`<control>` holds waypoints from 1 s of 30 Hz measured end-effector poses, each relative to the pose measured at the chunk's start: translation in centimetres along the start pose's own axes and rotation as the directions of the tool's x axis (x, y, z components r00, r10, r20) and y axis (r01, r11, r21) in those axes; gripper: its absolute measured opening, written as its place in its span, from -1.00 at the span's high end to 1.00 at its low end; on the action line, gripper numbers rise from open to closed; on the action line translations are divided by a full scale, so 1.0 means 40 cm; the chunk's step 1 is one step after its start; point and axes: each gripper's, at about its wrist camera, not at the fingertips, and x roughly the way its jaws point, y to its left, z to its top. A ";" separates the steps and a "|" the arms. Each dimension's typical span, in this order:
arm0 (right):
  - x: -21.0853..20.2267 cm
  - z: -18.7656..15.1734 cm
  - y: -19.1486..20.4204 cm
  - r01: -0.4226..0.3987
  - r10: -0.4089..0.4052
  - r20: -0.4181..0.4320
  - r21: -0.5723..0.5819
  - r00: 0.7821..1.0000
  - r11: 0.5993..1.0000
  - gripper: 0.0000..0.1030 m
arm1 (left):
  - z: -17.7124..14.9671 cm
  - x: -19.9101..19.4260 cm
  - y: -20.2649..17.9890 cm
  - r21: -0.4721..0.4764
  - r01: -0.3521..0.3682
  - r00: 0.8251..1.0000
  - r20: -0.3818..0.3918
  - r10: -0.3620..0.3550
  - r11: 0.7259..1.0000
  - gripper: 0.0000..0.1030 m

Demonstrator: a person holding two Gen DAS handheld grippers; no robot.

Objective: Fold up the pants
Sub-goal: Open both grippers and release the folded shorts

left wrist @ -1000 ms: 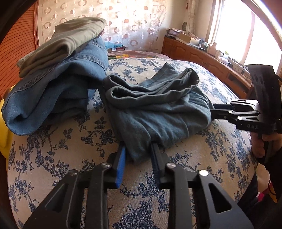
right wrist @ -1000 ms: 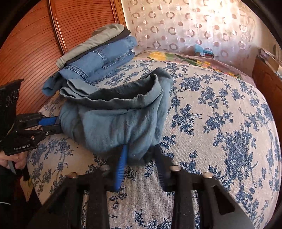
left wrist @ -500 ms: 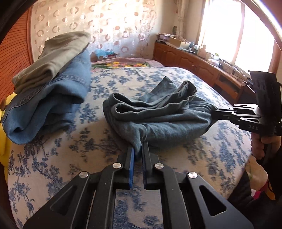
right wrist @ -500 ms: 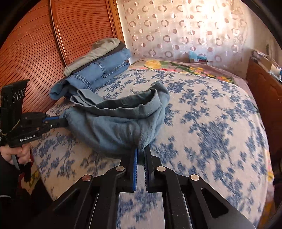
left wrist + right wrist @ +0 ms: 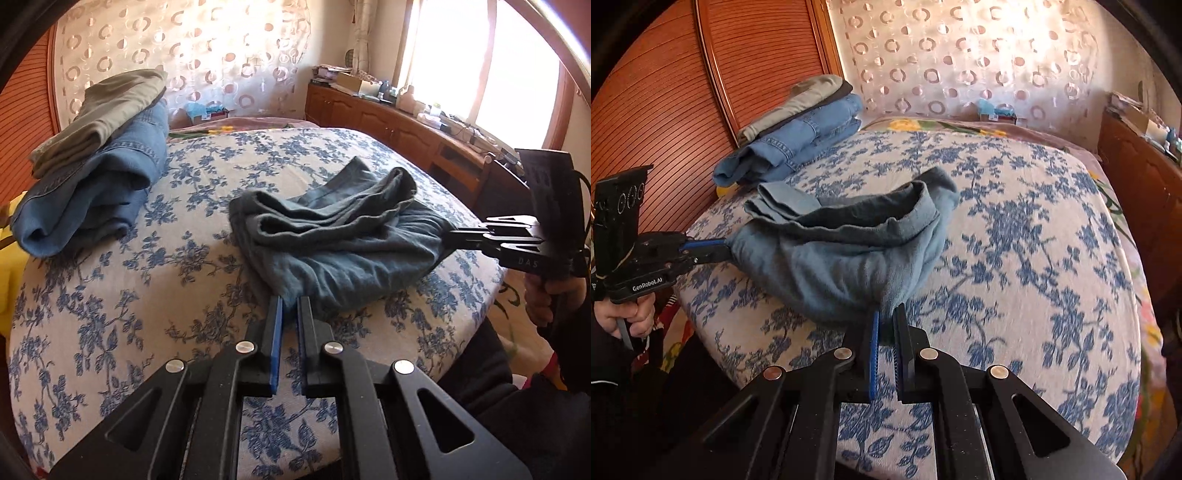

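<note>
So you've got the grey-blue pants [image 5: 332, 251] bunched up on the bed [image 5: 110, 295], sitting centre-right in the left wrist view and centre-left in the right wrist view. They're nowhere near flat, more of a rumpled heap with the waistband or a hem rolled over on top (hard to say which from these angles).

Your left claw [image 5: 290, 306] is pinched down tight on a corner of the fabric at the bottom centre of its own view, blue pads squeezing the cloth with barely a gap. In the right wrist view you can see that same claw coming in from the left edge [image 5: 709, 247], biting the far side of the heap, with your hand [image 5: 631, 314] wrapped round the grip below it.

Your right claw [image 5: 886, 325] is doing the same thing: jaws closed on a fold of the pants at the bottom centre of its view. From the left wrist camera it pokes in from the right edge [image 5: 458, 236], clamped on the cloth's right end.

Between the two claws the near edge of the pants looks lifted a bit off the bedspread.

Upper left in both views there's a stack of folded clothes [image 5: 92, 166], jeans with an olive pair on top, well apart from the pants you're holding.
</note>
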 end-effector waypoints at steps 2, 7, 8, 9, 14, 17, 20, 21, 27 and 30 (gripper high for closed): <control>0.001 -0.001 0.003 0.001 -0.001 0.001 0.006 1.000 1.000 0.88 | -0.009 -0.011 0.003 -0.009 -0.003 1.000 0.003 0.003 1.000 0.83; 0.003 0.011 0.006 0.018 -0.018 0.001 0.000 1.000 1.000 0.78 | 0.002 -0.018 0.015 -0.025 -0.013 1.000 0.019 0.013 1.000 0.83; -0.001 0.013 0.006 0.022 -0.022 0.006 -0.002 1.000 1.000 0.77 | 0.005 -0.018 0.017 -0.029 -0.011 1.000 0.019 0.011 1.000 0.83; -0.004 0.015 0.008 0.029 -0.029 0.010 -0.008 1.000 1.000 0.72 | 0.009 -0.014 0.020 -0.033 -0.011 1.000 0.015 0.012 0.999 0.73; -0.019 0.021 0.007 0.061 -0.060 0.037 -0.019 0.997 0.998 0.48 | 0.025 0.013 0.028 -0.033 -0.023 1.000 0.001 0.023 0.999 0.16; -0.021 0.026 0.004 0.074 -0.073 0.049 -0.017 0.996 0.997 0.27 | 0.037 0.021 0.029 -0.029 -0.016 1.000 0.008 0.016 0.999 -0.13; -0.015 0.032 -0.001 0.081 -0.080 0.058 -0.014 0.995 0.997 0.23 | 0.051 0.029 0.030 -0.028 -0.022 1.000 0.020 0.023 0.999 -0.25; -0.011 0.036 -0.001 0.087 -0.086 0.060 -0.019 0.994 0.996 0.22 | 0.056 0.032 0.030 -0.027 -0.025 0.999 0.022 0.026 0.999 -0.25; 0.041 0.063 -0.009 0.097 -0.094 0.045 -0.050 0.995 0.994 0.21 | 0.085 0.070 0.038 -0.012 -0.021 1.000 0.004 0.021 1.000 -0.25; 0.073 0.079 -0.017 0.091 -0.090 0.026 -0.060 0.996 0.994 0.19 | 0.101 0.083 0.041 -0.006 -0.022 1.000 0.004 0.022 1.000 -0.25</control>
